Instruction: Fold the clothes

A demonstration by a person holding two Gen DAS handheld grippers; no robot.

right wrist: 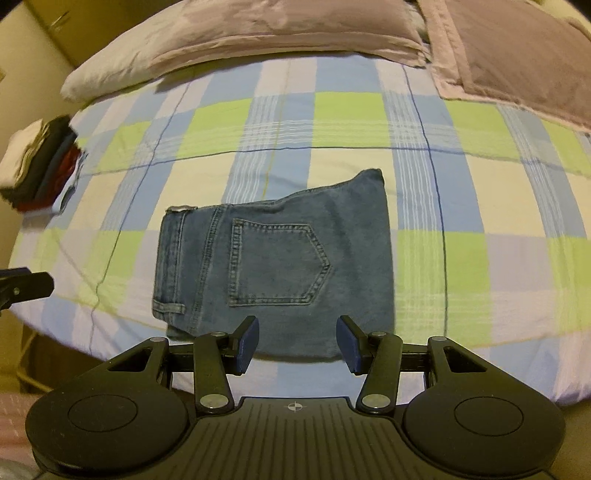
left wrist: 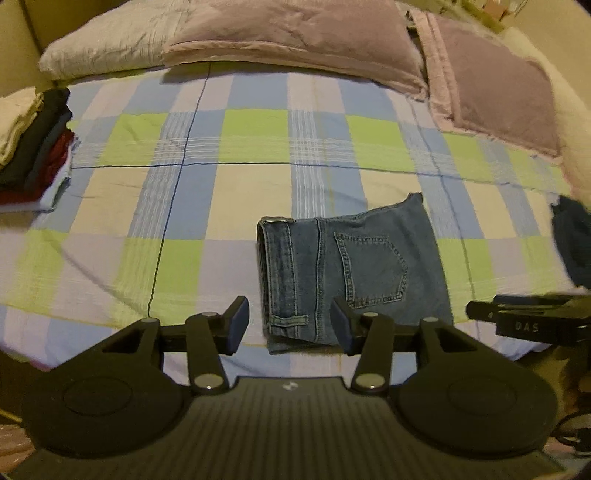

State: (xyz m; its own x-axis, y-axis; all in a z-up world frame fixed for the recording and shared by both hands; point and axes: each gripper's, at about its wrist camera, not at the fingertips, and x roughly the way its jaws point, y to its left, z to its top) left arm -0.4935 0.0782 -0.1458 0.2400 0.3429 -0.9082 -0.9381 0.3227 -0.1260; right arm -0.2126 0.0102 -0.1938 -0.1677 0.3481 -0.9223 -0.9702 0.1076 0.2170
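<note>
A pair of blue jeans [left wrist: 351, 273] lies folded into a compact rectangle on the checked bedsheet [left wrist: 184, 192], back pocket up, waistband to the left. My left gripper [left wrist: 290, 325] hovers over the near left corner of the jeans, open, nothing between its blue pads. In the right wrist view the same jeans [right wrist: 280, 266] lie flat, and my right gripper [right wrist: 297, 345] stands open above their near edge, holding nothing. Part of the right gripper [left wrist: 528, 317] shows at the right of the left wrist view. The left gripper's tip [right wrist: 26, 286] shows at the left edge of the right wrist view.
A stack of folded clothes [left wrist: 33, 147] sits at the bed's left edge, also seen as the stack [right wrist: 40, 166]. Pillows [left wrist: 240, 33] and a mauve quilt [left wrist: 495, 85] lie along the head of the bed. A dark garment [left wrist: 572, 243] lies at the right edge.
</note>
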